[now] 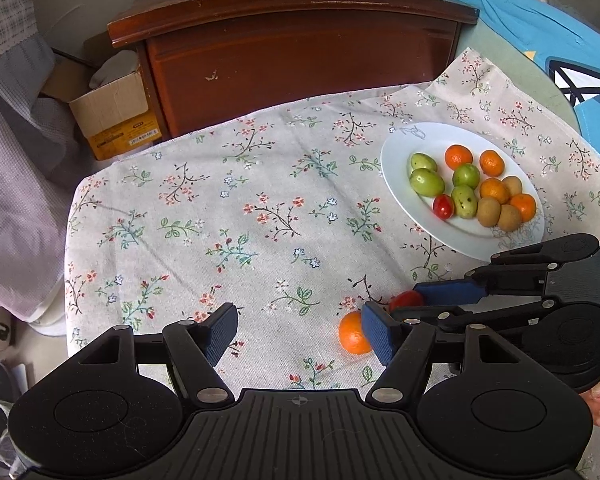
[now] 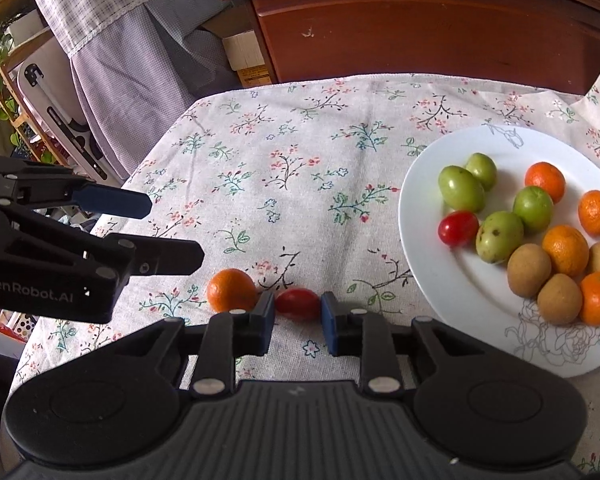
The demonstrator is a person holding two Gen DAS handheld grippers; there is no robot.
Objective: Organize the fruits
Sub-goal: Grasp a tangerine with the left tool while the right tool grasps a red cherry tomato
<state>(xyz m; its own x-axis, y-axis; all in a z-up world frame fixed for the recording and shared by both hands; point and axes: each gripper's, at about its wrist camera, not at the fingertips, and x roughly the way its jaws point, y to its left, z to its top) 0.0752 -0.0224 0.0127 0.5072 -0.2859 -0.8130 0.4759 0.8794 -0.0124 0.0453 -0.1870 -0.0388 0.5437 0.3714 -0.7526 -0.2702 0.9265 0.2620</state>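
While the right claw (image 2: 298,314) reaches low over the floral-clothed bench (image 2: 284,168), its 2 blue pads flank a cherry tomato (image 2: 298,303) with narrow gaps, not yet pinching. A loose mandarin (image 2: 231,290) lies just left. The left claw (image 1: 298,330) hovers spread wide, grasping nothing. The white plate (image 2: 424,208) holds mixed fruit, its right rim cut off.

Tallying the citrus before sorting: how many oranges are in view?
5. Four lie on the plate: far side, right edge, middle, near edge. One sits on the cloth left of the right gripper. None seems hidden.
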